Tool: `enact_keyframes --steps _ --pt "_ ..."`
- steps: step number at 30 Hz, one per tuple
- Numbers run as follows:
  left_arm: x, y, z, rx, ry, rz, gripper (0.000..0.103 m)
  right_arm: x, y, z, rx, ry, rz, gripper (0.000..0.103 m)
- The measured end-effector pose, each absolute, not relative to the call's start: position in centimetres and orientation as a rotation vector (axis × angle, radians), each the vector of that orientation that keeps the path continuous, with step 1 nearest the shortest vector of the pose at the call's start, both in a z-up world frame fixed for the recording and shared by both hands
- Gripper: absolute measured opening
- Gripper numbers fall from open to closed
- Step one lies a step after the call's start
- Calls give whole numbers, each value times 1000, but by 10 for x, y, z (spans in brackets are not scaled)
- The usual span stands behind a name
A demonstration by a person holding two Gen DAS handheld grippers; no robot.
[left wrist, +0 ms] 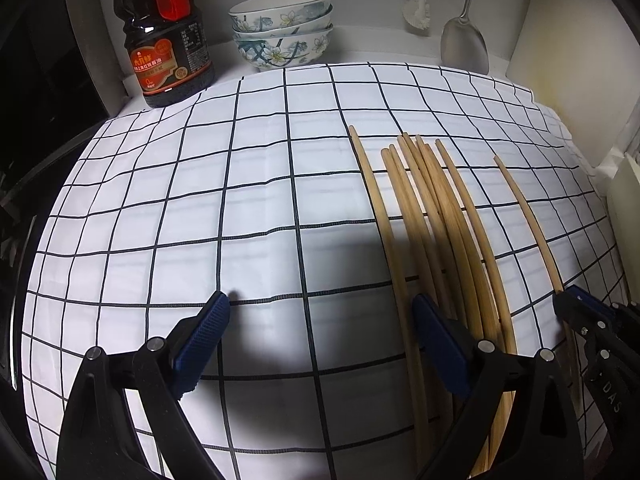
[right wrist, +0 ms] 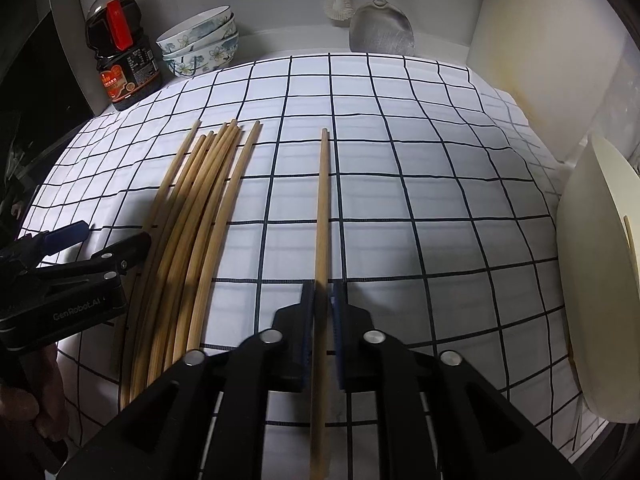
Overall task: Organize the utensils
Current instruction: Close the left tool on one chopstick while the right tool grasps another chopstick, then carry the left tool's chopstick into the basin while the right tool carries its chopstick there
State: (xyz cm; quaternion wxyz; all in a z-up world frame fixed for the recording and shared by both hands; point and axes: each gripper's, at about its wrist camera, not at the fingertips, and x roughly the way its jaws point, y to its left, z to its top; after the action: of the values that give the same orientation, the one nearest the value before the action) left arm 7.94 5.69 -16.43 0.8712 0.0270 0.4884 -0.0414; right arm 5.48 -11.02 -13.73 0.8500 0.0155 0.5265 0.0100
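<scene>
Several wooden chopsticks [left wrist: 436, 220] lie side by side on a white checked cloth [left wrist: 240, 200]; the bundle also shows in the right wrist view [right wrist: 200, 216]. My left gripper [left wrist: 322, 304] is open and empty, its right finger [left wrist: 440, 340] resting by the bundle's near ends. My right gripper [right wrist: 322, 292] is shut on a single chopstick [right wrist: 322, 208] that lies apart, right of the bundle. That chopstick [left wrist: 528, 224] and the right gripper [left wrist: 584, 312] also show at the right of the left wrist view. The left gripper [right wrist: 100, 240] appears at the left of the right wrist view.
A dark soy sauce bottle [left wrist: 164, 40] and stacked floral bowls [left wrist: 282, 28] stand at the back left. A metal spatula [left wrist: 466, 40] and a white brush [left wrist: 418, 4] hang at the back wall. A cream container [right wrist: 600, 280] stands at the right edge.
</scene>
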Motion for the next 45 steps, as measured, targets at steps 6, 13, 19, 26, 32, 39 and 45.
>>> enact_keyframes --steps 6,13,19,26,32,39,45 --pt "81 55 -163 55 1003 -85 82 63 -109 -139 11 1100 6 31" --pt "79 43 -158 67 975 -114 35 69 -103 -140 -16 1084 28 23" --pt "76 37 -156 78 994 -154 7 68 -97 -139 -29 1091 54 7" --pt "76 47 -152 7 1061 -210 7 64 -109 -134 87 1120 67 6" --pt "67 51 -131 -8 1064 -233 7 55 -110 -111 125 1101 79 6" --pt "55 39 -88 1 1016 -267 7 43 -125 -74 171 1051 87 6" --pt "48 -1 -48 24 950 -362 7 27 -168 -34 200 981 28 6"
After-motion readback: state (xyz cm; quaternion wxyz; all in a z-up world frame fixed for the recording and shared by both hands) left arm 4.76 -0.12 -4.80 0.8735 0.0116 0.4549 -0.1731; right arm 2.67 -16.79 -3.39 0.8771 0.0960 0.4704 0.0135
